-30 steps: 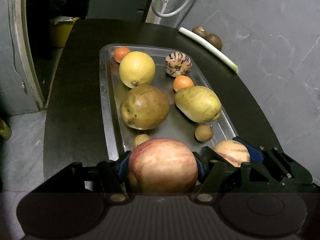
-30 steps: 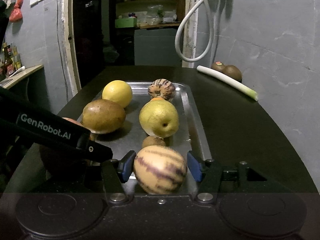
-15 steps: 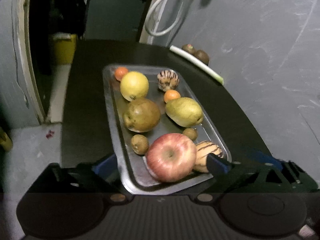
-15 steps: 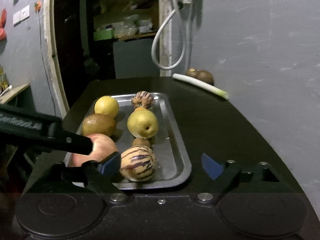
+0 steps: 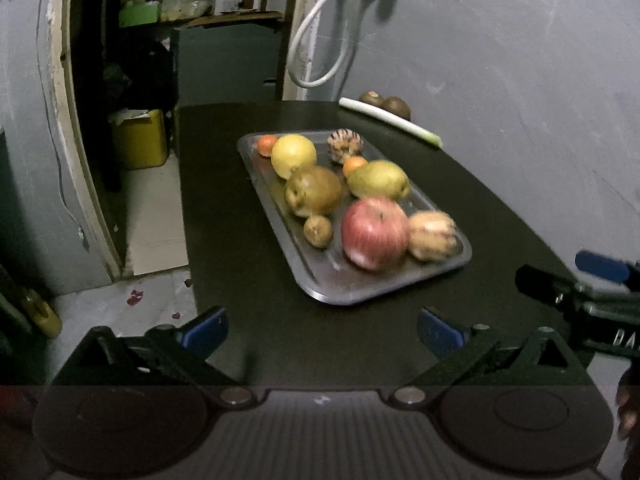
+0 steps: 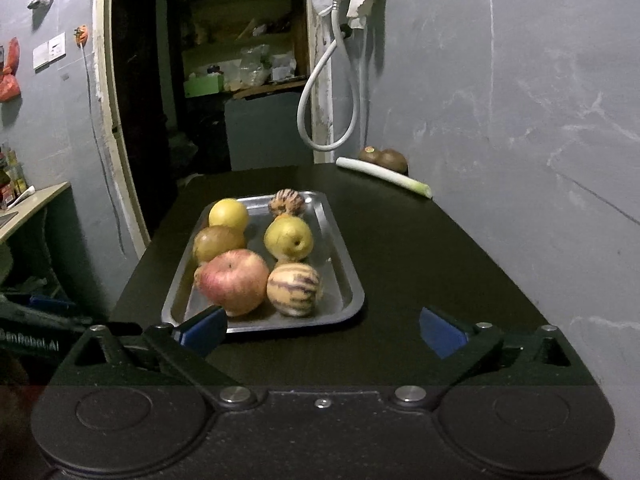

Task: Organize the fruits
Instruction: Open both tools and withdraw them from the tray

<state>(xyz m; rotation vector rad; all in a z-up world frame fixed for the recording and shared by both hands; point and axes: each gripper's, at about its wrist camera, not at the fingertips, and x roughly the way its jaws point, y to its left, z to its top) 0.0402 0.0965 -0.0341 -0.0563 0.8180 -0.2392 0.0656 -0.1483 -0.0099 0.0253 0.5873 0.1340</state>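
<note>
Dark table [image 6: 420, 264], long, against grey wall [image 6: 520, 100]. Leek stalk [image 6: 384, 176] lying on far right corner of table, by wall. White hose [image 6: 320, 96] looped down wall beyond table end. Open doorway behind, cluttered shelves [image 6: 240, 72] inside. Yellow bin [image 5: 140, 138] on floor left of table. Light switch plate [image 6: 49, 51] on left wall.

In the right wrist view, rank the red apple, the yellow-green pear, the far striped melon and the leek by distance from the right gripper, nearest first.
From the open right gripper:
1. Red apple, near end of the tray, left side.
2. Yellow-green pear, mid tray, right side.
3. Far striped melon, at the tray's far end.
4. Leek, off the tray, far right by the wall.
</note>
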